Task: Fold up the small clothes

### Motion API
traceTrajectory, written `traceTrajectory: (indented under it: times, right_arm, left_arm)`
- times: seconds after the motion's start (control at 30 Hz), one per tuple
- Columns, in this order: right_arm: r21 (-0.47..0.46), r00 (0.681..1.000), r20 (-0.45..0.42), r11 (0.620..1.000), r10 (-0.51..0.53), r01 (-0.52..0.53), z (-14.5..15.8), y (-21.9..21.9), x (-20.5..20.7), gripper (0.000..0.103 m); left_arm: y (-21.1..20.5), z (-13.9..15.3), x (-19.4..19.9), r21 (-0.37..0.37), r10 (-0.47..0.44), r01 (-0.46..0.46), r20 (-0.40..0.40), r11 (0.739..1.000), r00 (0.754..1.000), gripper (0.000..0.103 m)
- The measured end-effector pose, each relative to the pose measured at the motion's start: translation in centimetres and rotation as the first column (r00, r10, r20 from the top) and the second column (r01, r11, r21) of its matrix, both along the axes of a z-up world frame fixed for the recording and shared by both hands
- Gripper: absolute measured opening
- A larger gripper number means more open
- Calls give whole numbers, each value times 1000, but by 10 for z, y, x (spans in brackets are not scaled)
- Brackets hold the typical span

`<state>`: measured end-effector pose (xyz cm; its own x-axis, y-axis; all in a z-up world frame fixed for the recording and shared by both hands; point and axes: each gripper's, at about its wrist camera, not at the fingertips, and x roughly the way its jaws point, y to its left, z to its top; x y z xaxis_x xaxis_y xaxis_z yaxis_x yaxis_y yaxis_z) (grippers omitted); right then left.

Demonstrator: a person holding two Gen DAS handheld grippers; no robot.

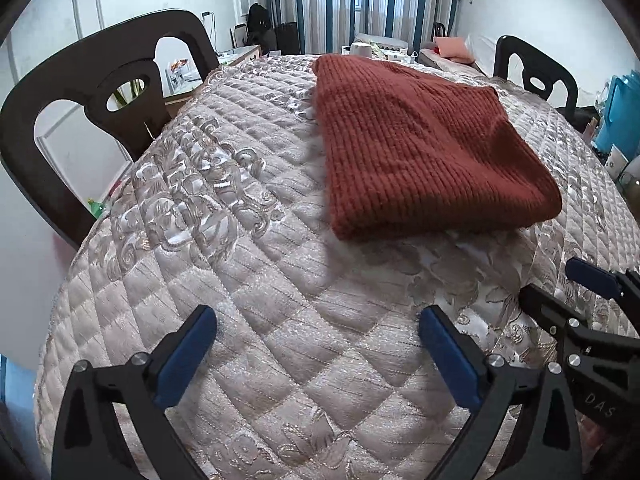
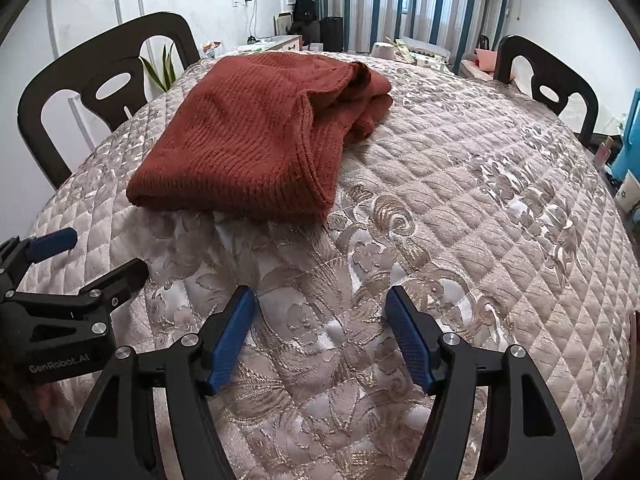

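Both tongs (image 1: 318, 344) (image 2: 322, 312) agape, hovering level

Sweater (image 1: 420, 144) far edge hides behind its own bulk at table's back edge; items beyond too small to ID. Left view crops right gripper (image 1: 560, 284).

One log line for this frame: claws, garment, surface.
left claw: open, empty | right claw: open, empty | rust knit sweater: folded, untouched | quilted table cover: sweater on it, claws hovering nearside
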<state>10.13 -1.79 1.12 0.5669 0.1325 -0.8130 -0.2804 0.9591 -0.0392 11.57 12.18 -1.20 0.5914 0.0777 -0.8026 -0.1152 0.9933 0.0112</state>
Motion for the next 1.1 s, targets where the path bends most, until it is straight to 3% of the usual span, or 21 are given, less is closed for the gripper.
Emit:
traceTrajectory:
  times: [1.1]
  right_arm:
    - [-2,1000,4,1000,-13,13,1,2,-2,71]
  left_arm:
    - [3,0,-1,-7,-2,2,-2,1000,1000,103]
